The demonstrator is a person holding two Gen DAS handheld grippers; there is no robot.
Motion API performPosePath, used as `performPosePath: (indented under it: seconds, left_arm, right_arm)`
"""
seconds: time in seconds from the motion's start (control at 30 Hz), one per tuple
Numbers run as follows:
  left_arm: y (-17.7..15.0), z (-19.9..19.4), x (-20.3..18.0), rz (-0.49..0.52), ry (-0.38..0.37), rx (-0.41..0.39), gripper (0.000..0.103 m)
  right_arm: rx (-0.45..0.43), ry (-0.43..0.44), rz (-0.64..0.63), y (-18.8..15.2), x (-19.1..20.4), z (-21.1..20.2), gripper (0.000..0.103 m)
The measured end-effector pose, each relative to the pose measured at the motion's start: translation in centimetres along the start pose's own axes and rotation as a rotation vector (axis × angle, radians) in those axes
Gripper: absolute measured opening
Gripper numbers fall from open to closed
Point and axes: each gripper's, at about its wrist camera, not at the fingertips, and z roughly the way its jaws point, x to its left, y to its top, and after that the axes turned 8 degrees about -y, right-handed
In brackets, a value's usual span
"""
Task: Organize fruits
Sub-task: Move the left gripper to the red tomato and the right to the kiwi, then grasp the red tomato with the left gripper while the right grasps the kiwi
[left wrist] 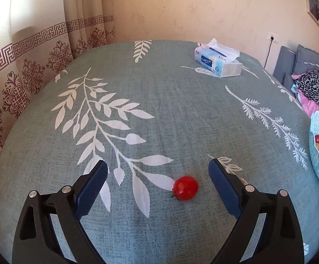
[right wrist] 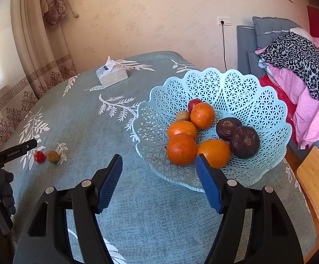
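A: Report the state of the left gripper (left wrist: 158, 171).

B: I am holding it with its jaws standing wide apart and nothing between the pads. A small red fruit (left wrist: 185, 188) is lying on the leaf-print tablecloth (left wrist: 159, 101) in front of me, between the two fingers but nearer the right one, touching neither.

A: And the right gripper (right wrist: 159, 167)?

B: I am holding it with its jaws apart as well, and nothing is sitting between them. It is pointing at the near rim of the pale blue lattice basket (right wrist: 258, 101).

A: List what the basket is holding.

B: Four oranges (right wrist: 181, 149) are lying bunched at the centre, touching one another. Two dark brown fruits (right wrist: 244, 142) are resting against each other to their right. A small red fruit and a small yellowish one are sitting behind the oranges.

A: What is lying outside the basket?

B: In the right wrist view, the red fruit is lying well to the left of the basket with a small brownish-green fruit (right wrist: 52, 156) just beside it. The black tip of the left gripper is reaching in beside the red one, and my gloved hand (right wrist: 4, 189) is showing at the left edge.

A: Other items?

B: A tissue box (left wrist: 218, 62) is standing near the far edge of the table, well apart from the fruit.
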Motion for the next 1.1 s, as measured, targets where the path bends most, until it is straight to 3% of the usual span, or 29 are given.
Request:
performPosePath:
  seconds: [0.33, 0.43, 0.5, 0.53, 0.77, 1.1]
  left_arm:
    - [-1.5, 1.4, -0.1, 0.029, -0.004, 0.043, 0.091]
    - [-1.7, 1.8, -0.3, 0.038, -0.018, 0.062, 0.084]
    - [-1.8, 2.1, -0.3, 0.038, -0.045, 0.088, 0.070]
    - [-1.9, 2.3, -0.4, 0.041, -0.052, 0.099, 0.068]
    - [-2.1, 1.8, -0.9, 0.065, -0.114, 0.083, 0.033]
    - [-2.2, 0.0, -0.7, 0.059, -0.091, -0.004, 0.028]
  right_arm:
    - [-0.008, -0.003, -0.066, -0.2, 2.3, 0.1, 0.070]
    - [-0.003, 0.006, -0.073, -0.1, 3.0, 0.2, 0.070]
    - [-0.002, 0.010, -0.081, -0.1, 3.5, 0.3, 0.070]
    - [-0.004, 0.010, -0.087, 0.0, 3.8, 0.3, 0.070]
    - [-0.010, 0.054, -0.118, 0.4, 6.1, 0.2, 0.071]
    - [0.032, 0.170, -0.170, 1.0, 11.2, 1.7, 0.071]
